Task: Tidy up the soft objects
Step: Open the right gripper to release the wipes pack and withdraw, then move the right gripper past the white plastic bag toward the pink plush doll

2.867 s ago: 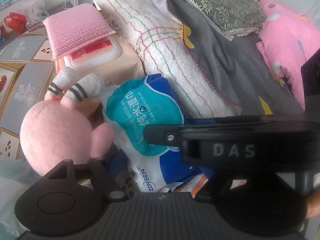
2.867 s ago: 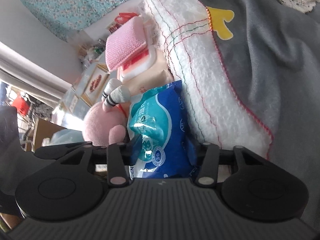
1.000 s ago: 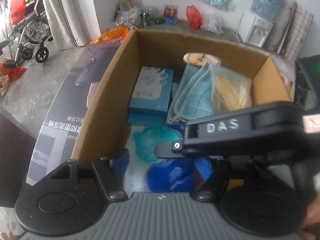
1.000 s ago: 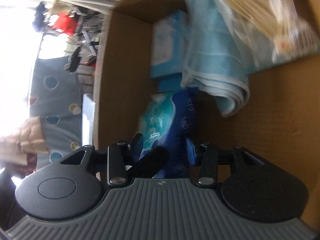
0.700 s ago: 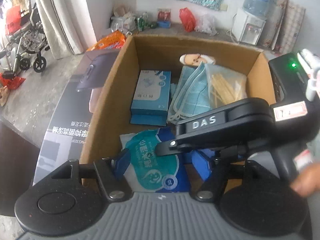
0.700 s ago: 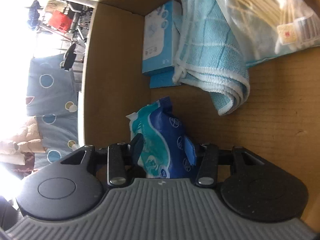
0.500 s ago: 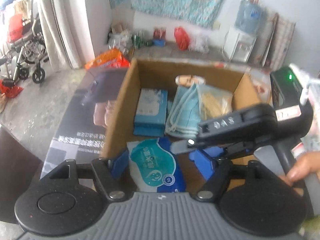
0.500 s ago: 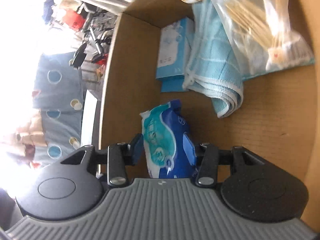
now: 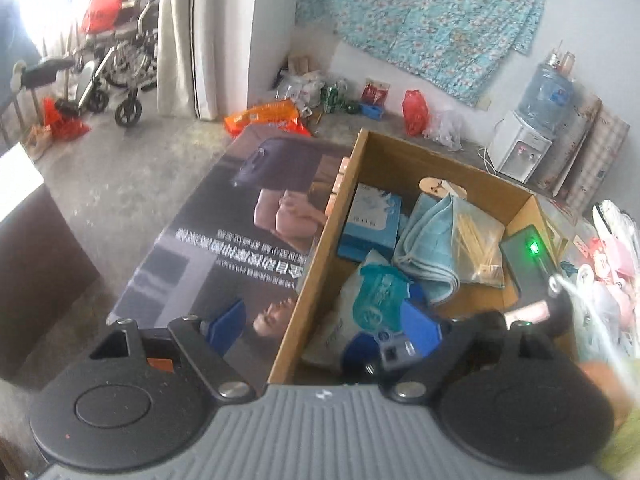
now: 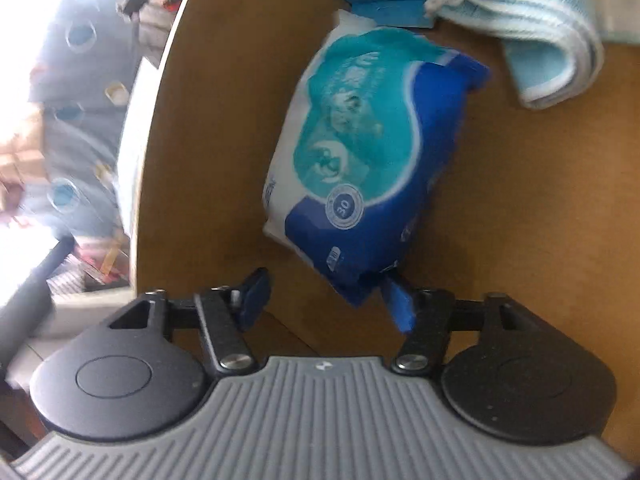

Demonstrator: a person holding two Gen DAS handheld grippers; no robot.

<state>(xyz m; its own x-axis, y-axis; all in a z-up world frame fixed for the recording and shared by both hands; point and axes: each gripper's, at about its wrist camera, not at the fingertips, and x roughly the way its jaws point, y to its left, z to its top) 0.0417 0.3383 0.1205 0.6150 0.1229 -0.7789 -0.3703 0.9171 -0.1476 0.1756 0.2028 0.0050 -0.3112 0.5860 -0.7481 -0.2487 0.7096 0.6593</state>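
As both sets of jaws have just been opening, wet-wipe pack (image 10: 360, 160) lies released in cardboard box (image 9: 320, 264), long axis running straight ahead of right gripper (image 10: 326, 302), nearer hand; left gripper (image 9: 320, 322) empty, straddling box wall.

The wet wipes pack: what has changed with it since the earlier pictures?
The wet wipes pack was carried from the bed into the cardboard box. Both the right hand-held gripper and the left hand-held gripper have just been opening, releasing it. The blue towel stayed put.
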